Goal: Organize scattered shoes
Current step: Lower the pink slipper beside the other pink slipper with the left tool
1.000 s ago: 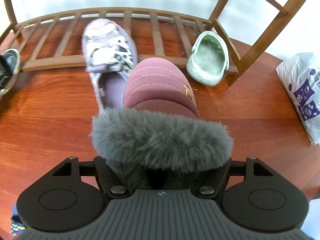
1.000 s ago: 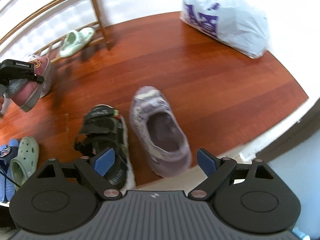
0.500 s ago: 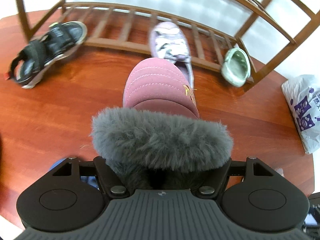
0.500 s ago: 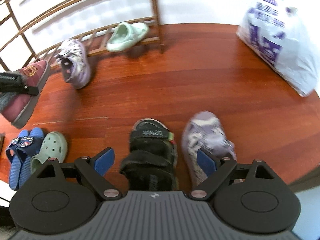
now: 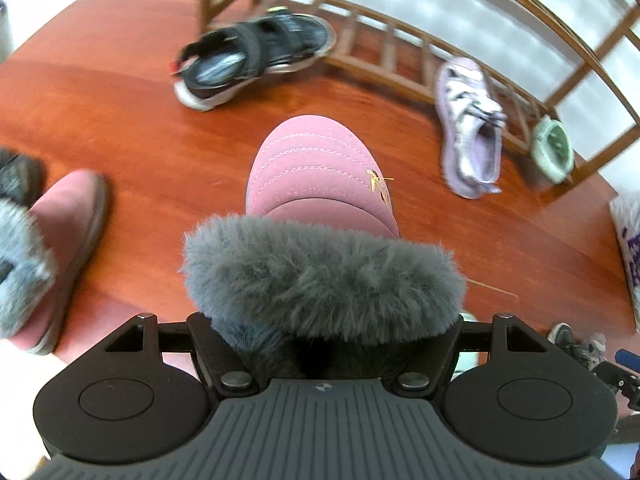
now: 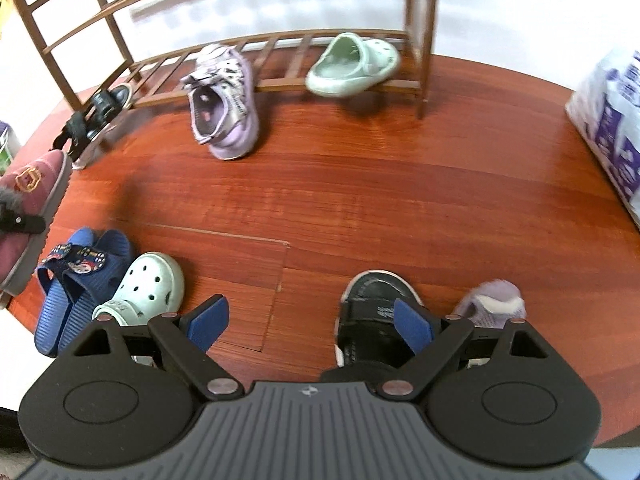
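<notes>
At the far left of the left wrist view a second pink fur-cuffed boot [image 5: 60, 248] has come into sight on the floor, where a second ago only the wooden shoe rack [image 5: 404, 56] and its shoes showed. The left tool [image 5: 324, 344] stays clamped on the fur collar of the pink boot [image 5: 320, 176], carried clear of the floor and now swung off the rack towards that likely mate, so pairing them looks next. The black sandal [image 5: 256, 60] leans on the rack's left end, though blur hides how firmly. The right tool [image 6: 310, 324] stands wide open and empty above another black sandal [image 6: 372, 312].
</notes>
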{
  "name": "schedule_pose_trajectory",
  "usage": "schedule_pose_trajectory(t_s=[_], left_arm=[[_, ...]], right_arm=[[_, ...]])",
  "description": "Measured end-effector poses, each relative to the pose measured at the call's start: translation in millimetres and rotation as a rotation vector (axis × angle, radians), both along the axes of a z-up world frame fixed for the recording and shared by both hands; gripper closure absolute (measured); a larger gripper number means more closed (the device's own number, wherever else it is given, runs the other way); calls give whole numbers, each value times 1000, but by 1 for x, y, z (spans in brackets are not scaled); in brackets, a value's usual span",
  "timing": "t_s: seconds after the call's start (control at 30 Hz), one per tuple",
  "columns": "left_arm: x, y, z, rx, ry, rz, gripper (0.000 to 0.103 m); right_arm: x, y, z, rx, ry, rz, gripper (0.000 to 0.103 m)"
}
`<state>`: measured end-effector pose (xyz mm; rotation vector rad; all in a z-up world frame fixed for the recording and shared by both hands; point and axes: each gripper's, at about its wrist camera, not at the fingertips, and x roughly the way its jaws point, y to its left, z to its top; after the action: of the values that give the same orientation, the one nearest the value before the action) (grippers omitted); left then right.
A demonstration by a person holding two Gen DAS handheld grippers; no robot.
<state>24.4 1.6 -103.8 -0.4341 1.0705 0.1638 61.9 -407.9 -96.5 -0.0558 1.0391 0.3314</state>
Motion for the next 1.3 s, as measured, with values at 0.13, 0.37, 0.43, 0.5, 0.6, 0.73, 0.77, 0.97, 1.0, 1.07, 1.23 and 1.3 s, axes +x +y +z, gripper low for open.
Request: schedule_pose_trajectory(t_s=[0.13, 0.37, 0.43, 0.5, 0.6, 0.73, 0.77, 0.97, 1.0, 1.07, 1.23, 1.3], left_arm=[[-20, 26, -8, -9, 8, 50, 32], [-41, 63, -30, 28, 63, 98, 32], [-43, 73, -36, 41, 76, 103, 32], [-44, 81, -42, 50, 93, 96, 32], [-43, 92, -52, 60, 118, 73, 32], [-39, 100, -62, 77, 137, 30, 32], [-37, 102, -65, 77, 143, 18, 32], [-27, 110, -78, 59, 171, -18, 32], [-26, 110, -79, 54, 175, -24, 32], [-25, 109, -83, 55, 191, -31, 32], [-24, 108, -90, 58, 211, -39, 31], [-22, 109, -91, 51, 223, -34, 30]], right_arm=[[4, 10, -2, 1, 9, 26, 10], [8, 25, -5, -5, 22, 58, 10], [9, 27, -5, -8, 24, 62, 10], [10, 30, -6, -13, 27, 68, 10], [10, 33, -6, -17, 30, 73, 10], [10, 37, -6, -21, 33, 74, 10], [11, 37, -6, -22, 34, 74, 10], [11, 40, -6, -32, 38, 66, 10], [11, 40, -6, -33, 38, 62, 10], [11, 40, -6, -33, 40, 55, 10], [12, 41, -7, -35, 45, 51, 10], [13, 42, -8, -36, 48, 51, 10]])
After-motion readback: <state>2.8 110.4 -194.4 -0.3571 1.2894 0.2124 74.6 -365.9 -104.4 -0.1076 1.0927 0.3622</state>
